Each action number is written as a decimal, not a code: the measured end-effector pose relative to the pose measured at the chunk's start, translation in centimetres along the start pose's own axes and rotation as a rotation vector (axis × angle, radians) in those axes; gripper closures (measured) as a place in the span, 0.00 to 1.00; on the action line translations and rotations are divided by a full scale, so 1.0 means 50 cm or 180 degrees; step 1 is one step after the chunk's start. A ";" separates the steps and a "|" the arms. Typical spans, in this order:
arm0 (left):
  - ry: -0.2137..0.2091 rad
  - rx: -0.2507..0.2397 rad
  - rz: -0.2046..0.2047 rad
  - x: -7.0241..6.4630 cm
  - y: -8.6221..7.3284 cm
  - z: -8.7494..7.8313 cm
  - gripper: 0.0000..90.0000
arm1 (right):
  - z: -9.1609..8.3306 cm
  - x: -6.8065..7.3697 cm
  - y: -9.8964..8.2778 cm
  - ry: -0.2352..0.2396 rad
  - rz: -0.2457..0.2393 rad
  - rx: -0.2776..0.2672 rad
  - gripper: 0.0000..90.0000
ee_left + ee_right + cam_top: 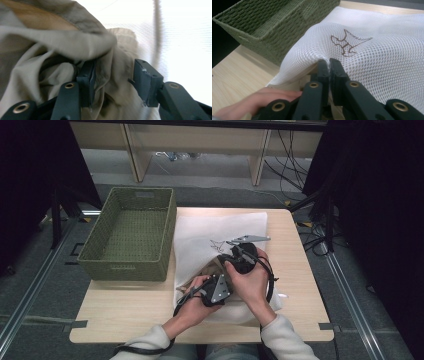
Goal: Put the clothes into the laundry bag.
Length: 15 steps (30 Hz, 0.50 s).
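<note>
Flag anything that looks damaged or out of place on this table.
One oddity: the pad on the left gripper looks chipped and frayed at its edge. Otherwise the khaki garment, white mesh bag and green basket look orderly.

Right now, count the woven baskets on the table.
1. The green woven basket stands on the table's far left corner, beside the white mesh laundry bag; it appears empty.

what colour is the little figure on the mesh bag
Brown, an outline drawing on the white mesh bag. It shows best in the right gripper view.
</note>
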State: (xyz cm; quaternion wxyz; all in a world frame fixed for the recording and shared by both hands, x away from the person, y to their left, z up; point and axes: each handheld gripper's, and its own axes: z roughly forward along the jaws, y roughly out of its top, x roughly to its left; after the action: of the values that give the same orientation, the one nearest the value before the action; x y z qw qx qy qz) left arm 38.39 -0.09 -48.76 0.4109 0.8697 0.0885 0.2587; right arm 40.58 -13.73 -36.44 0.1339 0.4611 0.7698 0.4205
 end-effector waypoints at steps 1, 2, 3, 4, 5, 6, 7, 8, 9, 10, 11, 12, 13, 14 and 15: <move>-0.0011 -0.0069 -0.0080 -0.005 -0.003 -0.012 0.57 | 0.000 0.001 -0.001 0.0002 -0.0005 0.0021 0.98; 0.0014 -0.0078 -0.0100 -0.008 -0.005 -0.028 0.56 | -0.002 0.004 -0.001 -0.0005 0.0046 0.0052 0.98; -0.0057 -0.0019 -0.0017 -0.006 -0.008 -0.046 0.56 | 0.000 0.004 -0.002 0.0004 0.0040 0.0037 0.98; -0.0060 -0.0034 -0.0040 -0.008 -0.011 -0.063 0.56 | 0.000 0.004 -0.003 0.0006 0.0012 0.0037 0.98; -0.0061 -0.0077 -0.0089 -0.010 -0.016 -0.079 0.56 | -0.001 0.007 -0.003 0.0020 0.0030 0.0055 0.98; -0.0059 -0.0114 -0.0139 -0.011 -0.020 -0.095 0.56 | 0.000 0.007 -0.004 -0.0003 -0.0043 0.0033 0.98; -0.0056 -0.0178 -0.0200 -0.013 -0.023 -0.106 0.56 | -0.002 0.010 -0.005 0.0030 -0.0028 0.0049 0.98; -0.0034 -0.0213 -0.0238 -0.014 -0.029 -0.127 0.57 | -0.004 0.013 -0.005 -0.0006 -0.0044 0.0064 0.98; -0.0010 -0.0255 -0.0285 -0.014 -0.033 -0.142 0.57 | -0.004 0.015 -0.007 0.0017 -0.0110 0.0047 0.98; -0.0004 -0.0306 -0.0341 -0.015 -0.036 -0.157 0.57 | -0.009 0.022 -0.009 0.0005 -0.0041 0.0084 0.98; 0.0026 -0.0367 -0.0412 -0.016 -0.041 -0.171 0.58 | -0.011 0.022 -0.010 0.0013 -0.0112 0.0085 0.98; 0.0057 -0.0408 -0.0425 -0.016 -0.046 -0.184 0.58 | -0.012 0.025 -0.012 0.0011 -0.0131 0.0073 0.98; 0.0079 -0.0427 -0.0443 -0.017 -0.052 -0.196 0.59 | -0.015 0.026 -0.014 0.0009 -0.0190 0.0084 0.98; 0.0106 -0.0454 -0.0523 -0.020 -0.060 -0.207 0.59 | -0.017 0.028 -0.016 0.0015 -0.0207 0.0098 0.98; 0.0132 -0.0464 -0.0536 -0.019 -0.067 -0.214 0.59 | -0.019 0.031 -0.020 0.0033 -0.0187 0.0118 0.98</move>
State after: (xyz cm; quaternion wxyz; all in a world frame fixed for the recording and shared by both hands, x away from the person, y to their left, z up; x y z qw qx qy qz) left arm 32.18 8.88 -46.04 0.4914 0.8215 0.1506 0.2469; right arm 38.58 -13.16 -36.36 0.1337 0.4385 0.7914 0.4044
